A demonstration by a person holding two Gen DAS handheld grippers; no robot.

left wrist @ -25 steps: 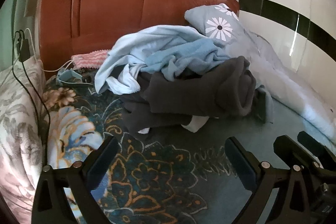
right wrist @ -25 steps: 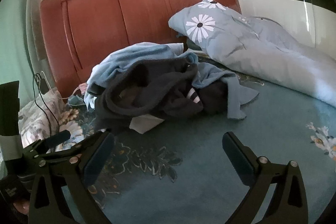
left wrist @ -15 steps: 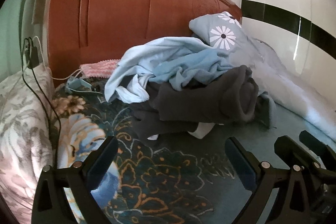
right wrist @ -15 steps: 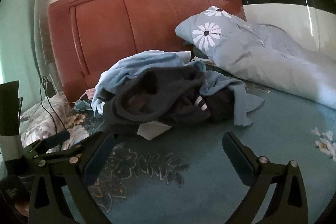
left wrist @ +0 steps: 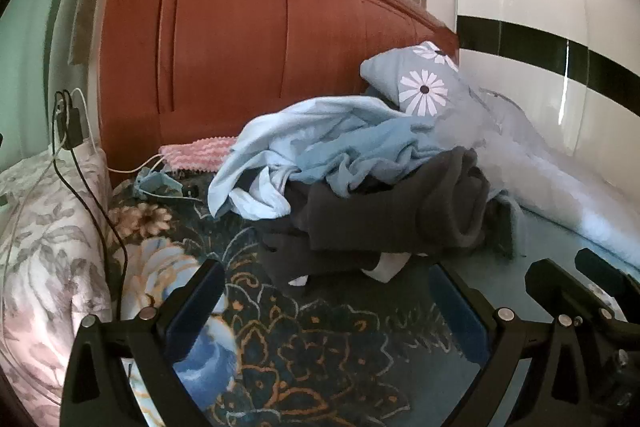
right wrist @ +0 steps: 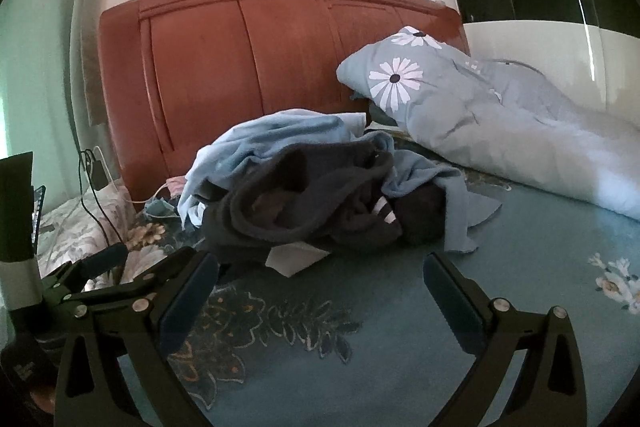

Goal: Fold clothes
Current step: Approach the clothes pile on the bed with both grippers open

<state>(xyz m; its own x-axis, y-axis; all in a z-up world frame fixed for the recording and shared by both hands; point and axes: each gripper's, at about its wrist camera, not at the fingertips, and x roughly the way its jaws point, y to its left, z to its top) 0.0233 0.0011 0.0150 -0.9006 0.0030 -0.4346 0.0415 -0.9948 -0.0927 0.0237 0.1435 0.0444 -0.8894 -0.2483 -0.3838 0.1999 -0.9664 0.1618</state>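
Observation:
A heap of clothes lies on the bed near the headboard. A dark grey fleece garment (left wrist: pixel 392 215) (right wrist: pixel 304 203) lies in front, and light blue garments (left wrist: pixel 332 143) (right wrist: pixel 280 135) are draped over and behind it. My left gripper (left wrist: pixel 324 303) is open and empty, over the floral sheet just short of the heap. My right gripper (right wrist: pixel 320 291) is open and empty, also just short of the heap. The right gripper shows at the right edge of the left wrist view (left wrist: pixel 580 287), and the left gripper shows at the left edge of the right wrist view (right wrist: pixel 92 267).
A blue daisy-print quilt (left wrist: pixel 480 115) (right wrist: pixel 480 107) lies along the right. A red-brown headboard (left wrist: pixel 240 39) (right wrist: pixel 260 47) stands behind. A floral pillow (left wrist: pixel 40 227), charger cables (left wrist: pixel 80 163) and a pink knitted cloth (left wrist: pixel 196 155) lie at the left. The teal floral sheet (right wrist: pixel 400 327) covers the bed.
Both grippers have pulled back and tilted up a little, so the heap sits lower and smaller in both views. Both stay open.

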